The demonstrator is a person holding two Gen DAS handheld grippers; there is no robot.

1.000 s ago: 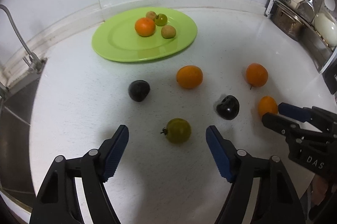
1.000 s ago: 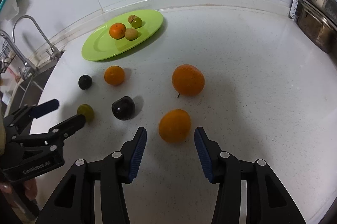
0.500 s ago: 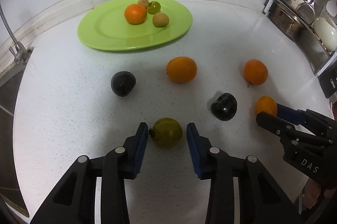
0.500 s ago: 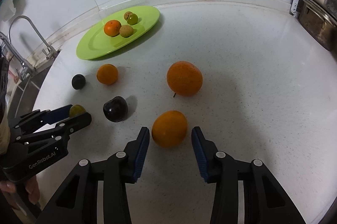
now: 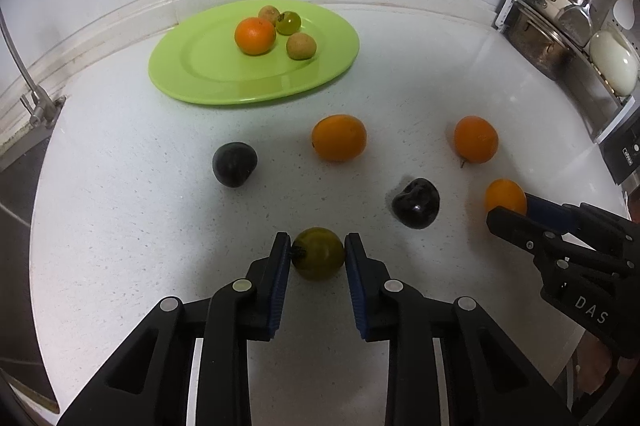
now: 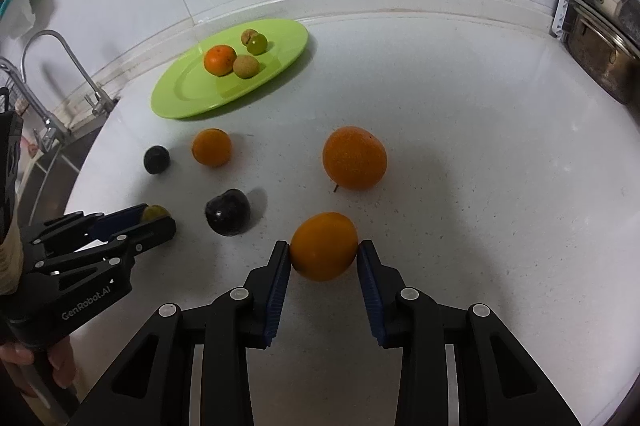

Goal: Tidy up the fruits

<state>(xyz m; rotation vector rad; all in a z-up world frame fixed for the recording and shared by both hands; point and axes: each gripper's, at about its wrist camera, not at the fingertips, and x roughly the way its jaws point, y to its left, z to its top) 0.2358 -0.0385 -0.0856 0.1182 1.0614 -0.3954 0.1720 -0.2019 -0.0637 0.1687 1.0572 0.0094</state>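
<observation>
Two views are given, and in each a fruit is seen clamped between blue pads.

From the left wrist, the left tool is seen clenched on a green fruit at 6 o'clock on the white counter, its jaws having just been closing onto it. The fruit is gripped across its widest part, presumably so that it cannot roll out when lifted. A green plate lies at 11 o'clock, with a small orange and three smaller fruits already gathered on it; it is judged to be the collecting place. Loose fruits are scattered between plate and tool: a dark plum at 9 o'clock of the middle, a second plum at 4 o'clock, and two oranges beyond.

From the right wrist, the right tool is seen at 6 o'clock, its jaws having just been closing on an orange, which both pads touch. A larger orange sits just beyond it at 12 o'clock. The left tool appears at 8 o'clock, the green fruit half hidden between its fingers. Neither fruit can be seen raised off the counter.
</observation>
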